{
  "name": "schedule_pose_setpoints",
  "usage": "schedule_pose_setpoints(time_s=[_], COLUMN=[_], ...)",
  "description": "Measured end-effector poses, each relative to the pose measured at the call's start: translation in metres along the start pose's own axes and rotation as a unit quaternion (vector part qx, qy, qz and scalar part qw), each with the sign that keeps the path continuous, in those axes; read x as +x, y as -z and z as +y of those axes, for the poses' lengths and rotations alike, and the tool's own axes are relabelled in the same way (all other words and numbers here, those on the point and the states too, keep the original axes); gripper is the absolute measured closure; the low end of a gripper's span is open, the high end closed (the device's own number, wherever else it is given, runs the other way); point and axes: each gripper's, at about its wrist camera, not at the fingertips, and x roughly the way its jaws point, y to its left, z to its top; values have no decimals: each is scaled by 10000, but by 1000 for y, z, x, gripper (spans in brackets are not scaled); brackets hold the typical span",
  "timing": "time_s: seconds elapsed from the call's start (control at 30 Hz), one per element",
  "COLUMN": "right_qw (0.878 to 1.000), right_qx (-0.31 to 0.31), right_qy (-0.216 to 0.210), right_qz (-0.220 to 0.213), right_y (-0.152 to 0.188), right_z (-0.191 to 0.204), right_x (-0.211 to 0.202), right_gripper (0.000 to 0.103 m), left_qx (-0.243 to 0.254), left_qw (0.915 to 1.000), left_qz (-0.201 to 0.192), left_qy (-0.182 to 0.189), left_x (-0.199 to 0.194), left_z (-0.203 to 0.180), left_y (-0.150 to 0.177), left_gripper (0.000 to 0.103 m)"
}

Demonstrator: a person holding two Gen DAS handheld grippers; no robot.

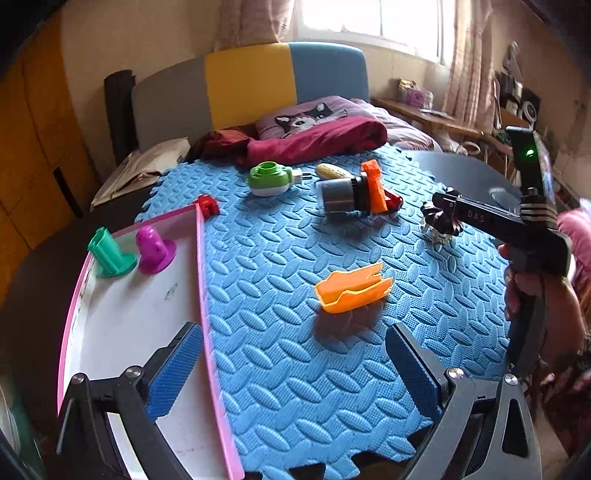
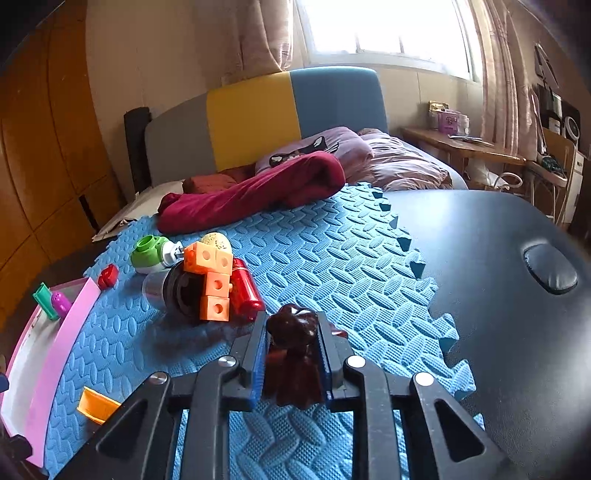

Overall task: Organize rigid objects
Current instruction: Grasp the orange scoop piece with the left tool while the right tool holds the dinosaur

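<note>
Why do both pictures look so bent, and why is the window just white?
Both views are fisheye: in the left wrist view the pink tray edge bows; the corners go black. The window is blown out by daylight in the right wrist view, where the close brown clip looks soft.

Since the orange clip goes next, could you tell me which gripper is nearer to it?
Left. The left gripper hovers open just short of the orange clip; the right gripper, shut on a dark hair claw, is farther off.
</note>
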Motion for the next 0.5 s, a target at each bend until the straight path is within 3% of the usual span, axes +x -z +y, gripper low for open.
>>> schedule_pose_setpoints(time_s=[0.17, 0.27, 0.33, 0.5], right_qw=[9997, 9995, 9994, 9993], right_qx=[178, 260, 274, 298], right_qy=[10, -11, -28, -69], right_qz=[-145, -188, -199, -218], right_y=[10, 12, 12, 13], right_z=[-3, -5, -5, -6], right_x=[-13, -15, -15, -15], right_gripper=[81, 81, 81, 80], left_qx=[259, 796, 1202, 1665], left_qw=[9995, 9967, 9926, 9838], left_qz=[67, 39, 133, 592], left_qy=[139, 142, 136, 296], left_x=[14, 26, 42, 81], left_z=[-14, -30, -39, -45], left_y=[-15, -26, -35, -42], left_gripper=[3, 3, 3, 6])
